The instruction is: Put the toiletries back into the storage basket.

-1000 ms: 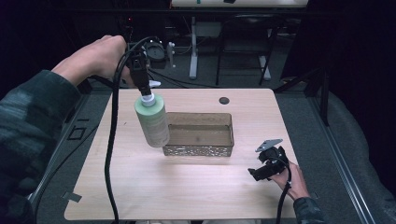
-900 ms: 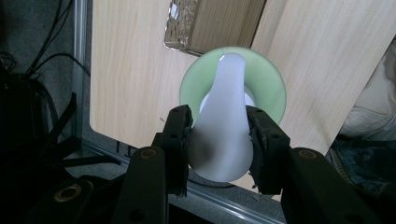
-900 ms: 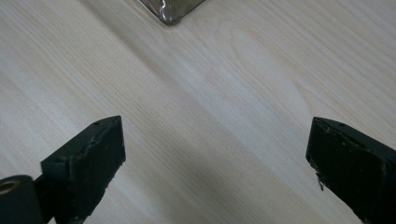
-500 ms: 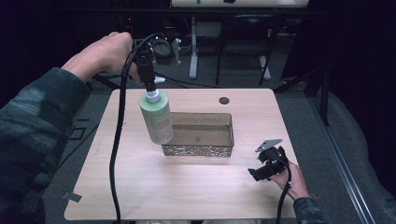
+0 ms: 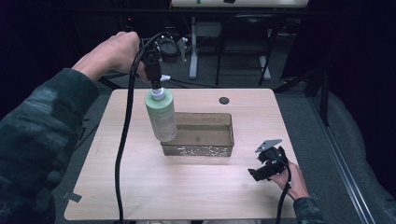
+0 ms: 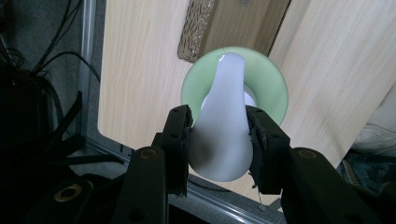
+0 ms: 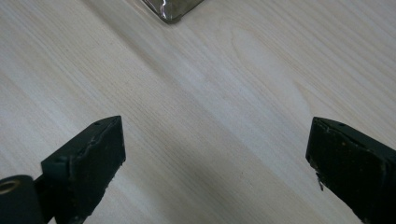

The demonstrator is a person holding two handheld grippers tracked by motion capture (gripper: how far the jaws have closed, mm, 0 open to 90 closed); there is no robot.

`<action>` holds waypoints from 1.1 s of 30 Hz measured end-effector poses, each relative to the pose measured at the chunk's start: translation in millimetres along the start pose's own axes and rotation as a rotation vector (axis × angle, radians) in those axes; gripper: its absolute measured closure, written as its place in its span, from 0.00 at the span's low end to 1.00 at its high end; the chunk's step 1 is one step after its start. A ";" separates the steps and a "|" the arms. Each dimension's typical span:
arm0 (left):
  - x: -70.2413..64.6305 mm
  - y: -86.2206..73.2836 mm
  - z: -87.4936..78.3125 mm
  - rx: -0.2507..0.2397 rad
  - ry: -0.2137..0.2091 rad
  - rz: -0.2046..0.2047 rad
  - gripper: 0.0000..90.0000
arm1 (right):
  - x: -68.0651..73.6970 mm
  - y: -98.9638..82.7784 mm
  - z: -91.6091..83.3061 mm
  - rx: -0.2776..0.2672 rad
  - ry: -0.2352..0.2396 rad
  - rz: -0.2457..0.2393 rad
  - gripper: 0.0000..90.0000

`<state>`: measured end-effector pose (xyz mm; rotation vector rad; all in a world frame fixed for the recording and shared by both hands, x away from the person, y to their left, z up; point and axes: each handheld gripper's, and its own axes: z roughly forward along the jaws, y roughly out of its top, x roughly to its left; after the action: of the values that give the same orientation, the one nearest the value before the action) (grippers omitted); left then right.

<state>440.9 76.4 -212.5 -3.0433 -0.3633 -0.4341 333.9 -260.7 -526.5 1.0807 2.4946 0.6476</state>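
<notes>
A pale green pump bottle (image 5: 161,116) hangs in the air over the left end of a rectangular perforated metal basket (image 5: 219,149). My left gripper (image 5: 155,84) is shut on the bottle's white pump head (image 6: 222,126), held from above, jaws pressed against both sides of it. The bottle's green shoulder (image 6: 271,86) shows beneath the pump, with the basket's corner (image 6: 196,32) beyond. My right gripper (image 5: 259,173) rests low at the table's right front, open, with bare wood between its fingers (image 7: 88,163). A corner of the basket (image 7: 170,9) lies ahead of it.
The light wooden table (image 5: 140,186) has a small dark round hole (image 5: 224,100) near its far edge. Black cables trail from both grippers. Beyond the table stand table legs and equipment on a dark floor (image 5: 243,65).
The left hand has carried the bottle rightward, from left of the basket to over its left end. The right gripper has stayed in place.
</notes>
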 end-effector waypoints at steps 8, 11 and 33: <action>-0.2 8.9 6.6 -0.003 0.019 0.002 0.70 | 0.7 0.3 0.1 0.001 -0.002 -0.003 0.05; 0.6 10.5 8.5 -0.007 0.008 -0.002 0.70 | 0.4 0.1 -0.1 -0.001 -0.001 -0.004 0.05; 3.2 21.4 30.9 -0.019 -0.006 0.005 0.70 | 2.0 1.1 0.7 0.003 0.002 -0.011 0.05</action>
<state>457.3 58.8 -241.5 -3.0636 -0.3538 -0.4314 333.6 -258.4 -526.8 1.0669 2.5023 0.6419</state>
